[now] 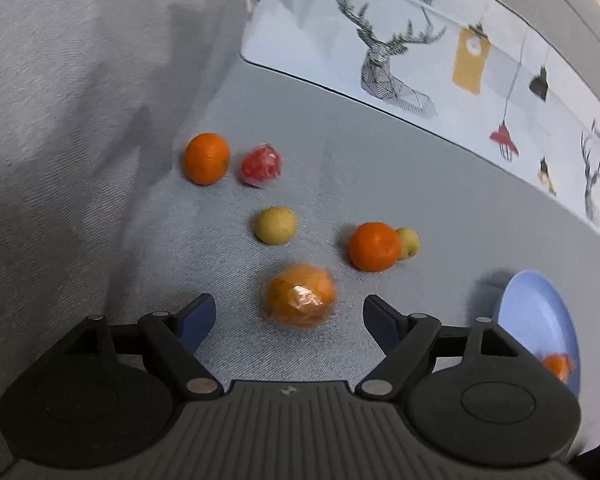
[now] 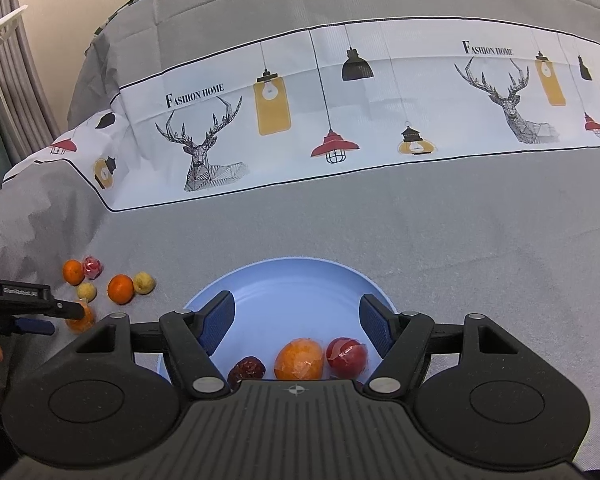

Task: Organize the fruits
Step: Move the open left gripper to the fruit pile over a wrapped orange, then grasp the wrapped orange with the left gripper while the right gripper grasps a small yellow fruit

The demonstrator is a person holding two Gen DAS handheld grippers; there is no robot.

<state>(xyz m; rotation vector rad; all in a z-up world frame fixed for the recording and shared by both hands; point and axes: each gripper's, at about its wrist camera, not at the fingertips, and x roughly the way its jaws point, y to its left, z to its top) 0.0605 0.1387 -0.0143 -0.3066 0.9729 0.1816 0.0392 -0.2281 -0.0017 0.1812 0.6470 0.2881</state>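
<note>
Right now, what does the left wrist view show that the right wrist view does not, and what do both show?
Only the left wrist view shows the left hand-held gripper from behind, jaws open around empty space just short of the wrapped orange.

Only the right wrist view shows the right hand-held gripper open above the blue plate, and the plate's dark red fruit and wrapped red fruit.

Both show the blue plate, the loose fruits on the grey cloth and the deer-print band.
</note>
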